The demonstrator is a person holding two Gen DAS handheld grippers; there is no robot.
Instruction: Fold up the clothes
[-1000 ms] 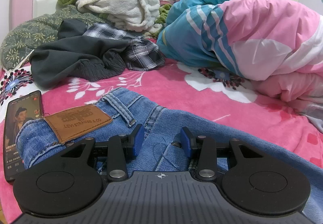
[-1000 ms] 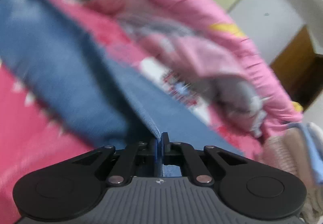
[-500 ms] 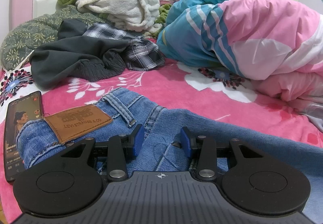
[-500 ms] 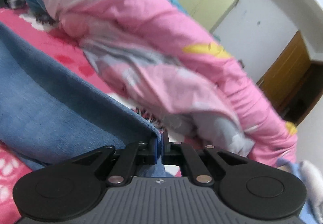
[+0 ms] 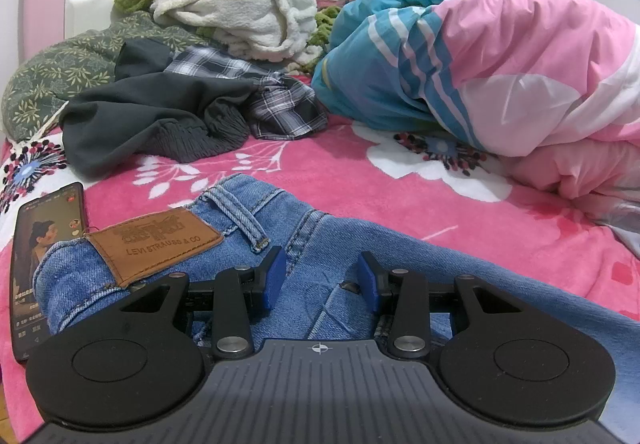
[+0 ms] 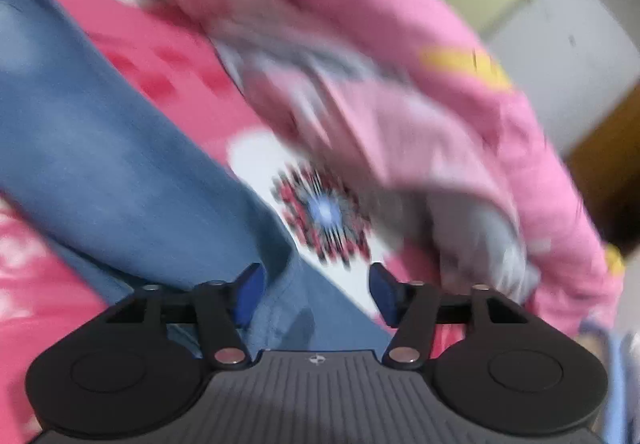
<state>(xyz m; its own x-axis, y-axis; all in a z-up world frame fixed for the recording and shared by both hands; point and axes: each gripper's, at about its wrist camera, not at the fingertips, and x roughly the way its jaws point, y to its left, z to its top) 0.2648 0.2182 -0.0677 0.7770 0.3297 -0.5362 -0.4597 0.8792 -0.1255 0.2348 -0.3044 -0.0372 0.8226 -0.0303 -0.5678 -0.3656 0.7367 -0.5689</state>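
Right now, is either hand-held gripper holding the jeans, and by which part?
Neither. The right hand-held gripper has just opened over a jeans leg edge; the left hand-held gripper sits open at the waistband.

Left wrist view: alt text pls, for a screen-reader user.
The left gripper hovers, jaws apart, over the waistband of blue jeans on a pink floral bedspread. A phone lies left; crumpled clothes and a duvet behind.

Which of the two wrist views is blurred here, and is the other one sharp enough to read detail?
Right wrist view: motion-smeared, the pink quilt and blue denim jeans streaked, only the right hand-held gripper crisp. Left wrist view: sharp, the brown leather waistband patch is legible, with fisheye bending at the edges.
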